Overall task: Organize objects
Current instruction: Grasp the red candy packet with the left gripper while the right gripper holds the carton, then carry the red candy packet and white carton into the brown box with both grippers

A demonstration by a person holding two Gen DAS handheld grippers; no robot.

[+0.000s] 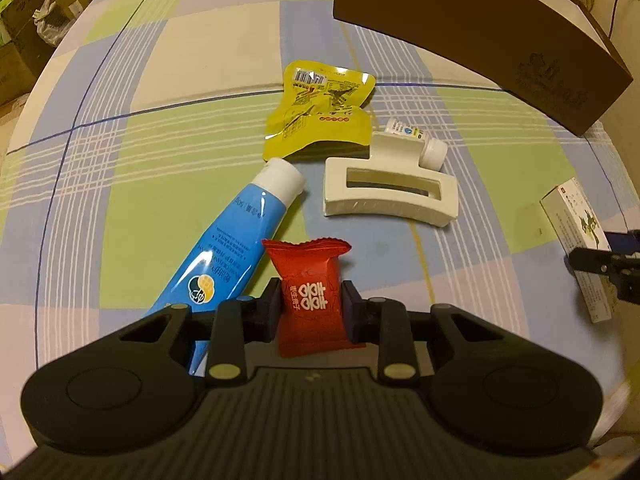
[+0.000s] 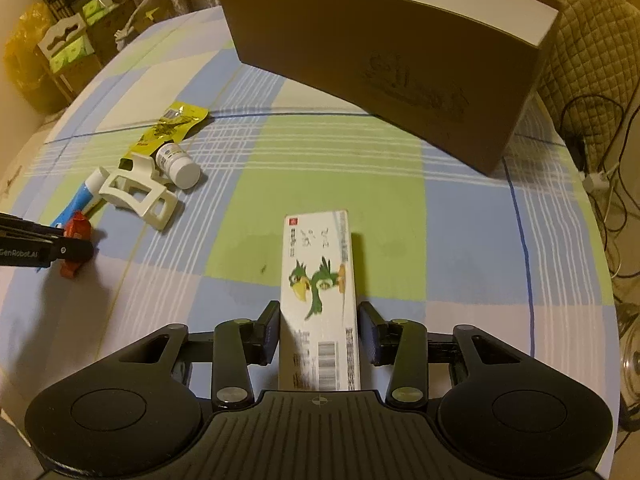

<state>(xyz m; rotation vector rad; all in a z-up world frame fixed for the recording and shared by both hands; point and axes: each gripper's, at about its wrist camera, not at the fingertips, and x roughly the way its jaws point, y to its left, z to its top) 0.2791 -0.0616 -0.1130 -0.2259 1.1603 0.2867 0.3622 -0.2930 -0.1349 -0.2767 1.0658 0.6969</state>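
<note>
A soft, light red candy packet (image 1: 314, 300) is pinched by the left tongs (image 1: 314, 308). A stiff white box (image 2: 318, 300) sits between the spread right tongs (image 2: 319, 330).

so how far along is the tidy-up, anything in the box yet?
Nothing visibly done: the brown box shows no items, though its floor is hidden. In hand: left gripper is shut on the red candy packet; right gripper straddles the white parrot carton, gap on one side. Left on the cloth: blue tube, yellow pouch, white hair claw, small white bottle.
</note>
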